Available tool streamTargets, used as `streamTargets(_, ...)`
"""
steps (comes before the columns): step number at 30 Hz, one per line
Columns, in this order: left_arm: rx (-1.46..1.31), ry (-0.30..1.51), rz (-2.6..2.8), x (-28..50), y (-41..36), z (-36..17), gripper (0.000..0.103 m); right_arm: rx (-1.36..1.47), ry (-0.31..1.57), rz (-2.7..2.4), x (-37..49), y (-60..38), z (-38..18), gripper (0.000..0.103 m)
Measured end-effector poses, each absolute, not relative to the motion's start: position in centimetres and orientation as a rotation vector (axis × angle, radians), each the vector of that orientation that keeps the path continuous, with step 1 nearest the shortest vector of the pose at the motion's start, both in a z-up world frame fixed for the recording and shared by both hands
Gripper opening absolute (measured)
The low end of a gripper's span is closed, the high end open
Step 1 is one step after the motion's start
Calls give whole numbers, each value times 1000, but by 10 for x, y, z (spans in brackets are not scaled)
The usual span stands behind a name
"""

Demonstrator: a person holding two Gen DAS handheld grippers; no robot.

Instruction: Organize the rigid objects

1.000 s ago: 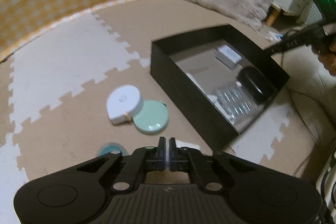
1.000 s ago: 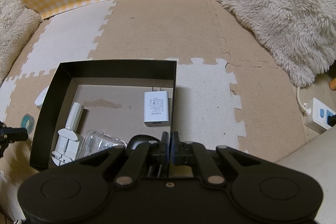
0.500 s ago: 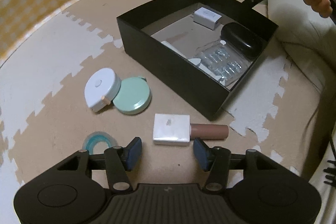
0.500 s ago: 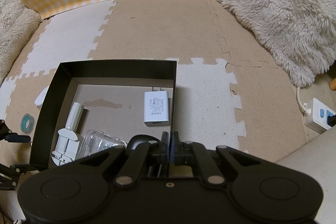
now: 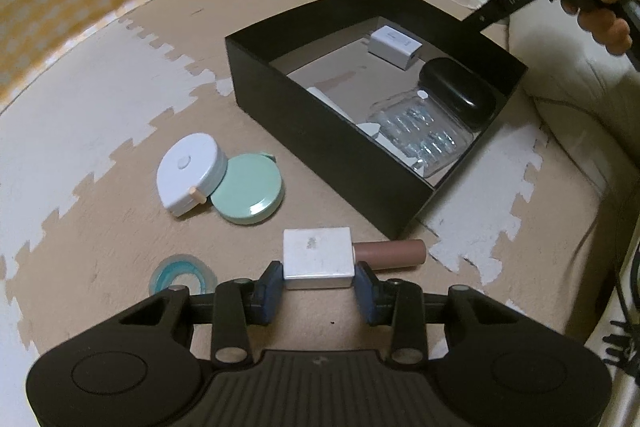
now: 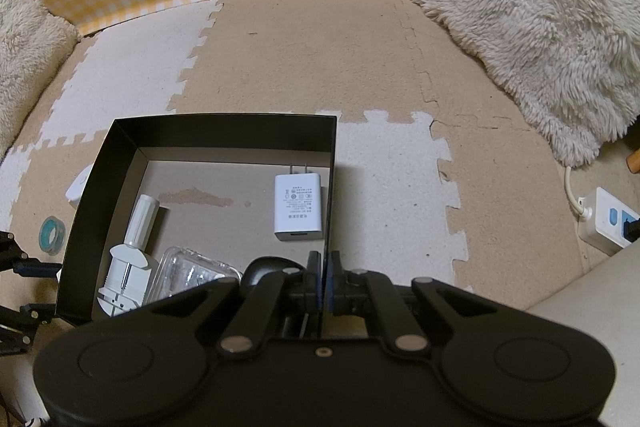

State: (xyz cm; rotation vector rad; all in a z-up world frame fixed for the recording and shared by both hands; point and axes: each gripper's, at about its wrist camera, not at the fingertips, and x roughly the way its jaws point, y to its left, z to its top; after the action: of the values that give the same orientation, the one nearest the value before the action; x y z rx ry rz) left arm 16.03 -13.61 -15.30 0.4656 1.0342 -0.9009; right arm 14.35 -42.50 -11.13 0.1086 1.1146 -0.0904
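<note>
Left gripper (image 5: 319, 285): fingers set against both sides of the small white box (image 5: 318, 263), which lies on the foam floor mat (image 5: 100, 99) just before the black box (image 5: 340, 147). Right gripper (image 6: 324, 287): fingers pinched on the black box's right wall. White charger (image 6: 298, 207) lies inside.

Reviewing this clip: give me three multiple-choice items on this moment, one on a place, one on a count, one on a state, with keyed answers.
1. Where is the white charger?
A. inside the black box
B. on the mat
C. on the cushion

2. How many round cases lie beside the box?
A. one
B. two
C. four

3. What is the right gripper doing?
A. hanging open
B. holding tape
C. clamping the box wall

Answers: 1 A, it lies on the box floor. 2 B, the white tape measure and green case. 3 C, its fingers pinch the wall edge.
</note>
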Motion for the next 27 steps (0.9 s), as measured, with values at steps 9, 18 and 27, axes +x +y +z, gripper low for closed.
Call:
streamTargets(9, 384, 1004, -843, 164, -123, -132, 40, 111, 1115, -90, 144, -425, -112, 3)
streamTargets(18, 249, 939, -764, 181, -99, -101, 40, 112, 1115, -89, 144, -425, -112, 3)
streamTargets(27, 70, 928, -786, 176, -134, -84, 40, 114, 1115, -89, 144, -425, -112, 3)
